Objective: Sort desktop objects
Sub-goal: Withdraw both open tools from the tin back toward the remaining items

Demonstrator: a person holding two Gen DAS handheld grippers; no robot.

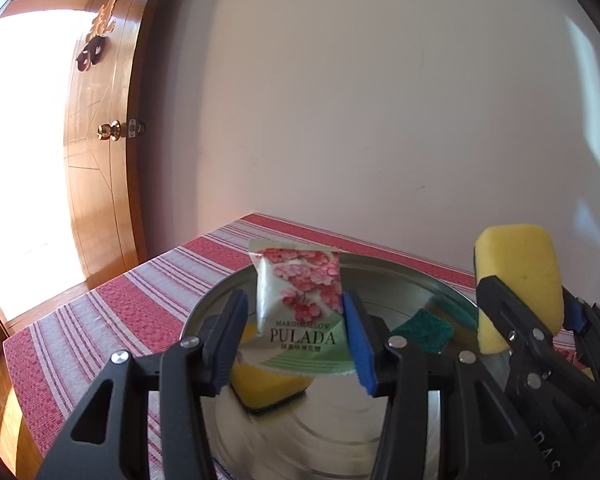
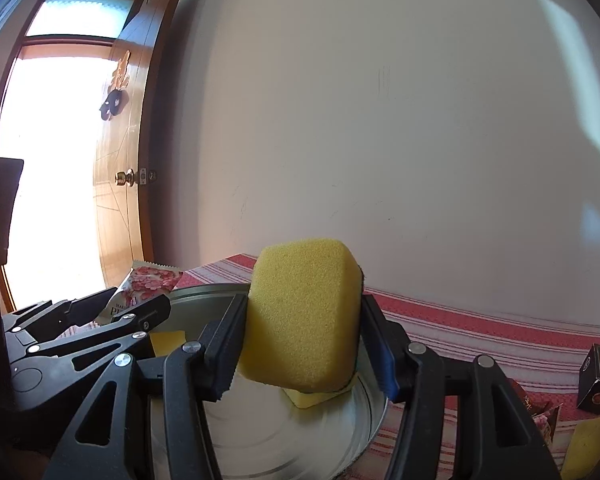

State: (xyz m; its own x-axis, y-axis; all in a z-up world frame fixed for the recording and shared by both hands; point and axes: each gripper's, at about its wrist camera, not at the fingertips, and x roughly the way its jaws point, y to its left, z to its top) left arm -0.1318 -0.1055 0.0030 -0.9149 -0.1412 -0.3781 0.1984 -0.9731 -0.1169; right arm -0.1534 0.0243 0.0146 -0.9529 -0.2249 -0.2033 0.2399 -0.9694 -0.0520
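Currently both tongs hang over the round metal tray [image 1: 204,304], each loaded. Left tongs [image 1: 296,320] pinch a PULADA marshmallow packet [image 1: 300,300] by its side edges, upright, above a yellow sponge [image 1: 266,386] already lying in the tray; a green-faced sponge [image 1: 422,330] lies further right in it. Right tongs [image 2: 300,344] are clamped on a yellow scrub sponge [image 2: 304,312], squeezed in slightly, over another yellow piece [image 2: 312,398] in the tray.

Judgement: sponges look like the tray's group, so the right sponge can drop here. Lower before letting go, since foam bounces off steel. The packet probably belongs elsewhere; the foil is slick, so keep the pinch firm and don't tilt. The two tongs are close together, so move one at a time.

On the right of the tabletop [image 2: 480,332]: a small dark box [image 2: 598,378], another sponge [image 2: 588,440], more wrappers, all outside the tray. Striped red-and-white cloth covers it. Plain wall sits behind, wooden door [image 1: 100,160] at far left, with strong glare from the doorway.
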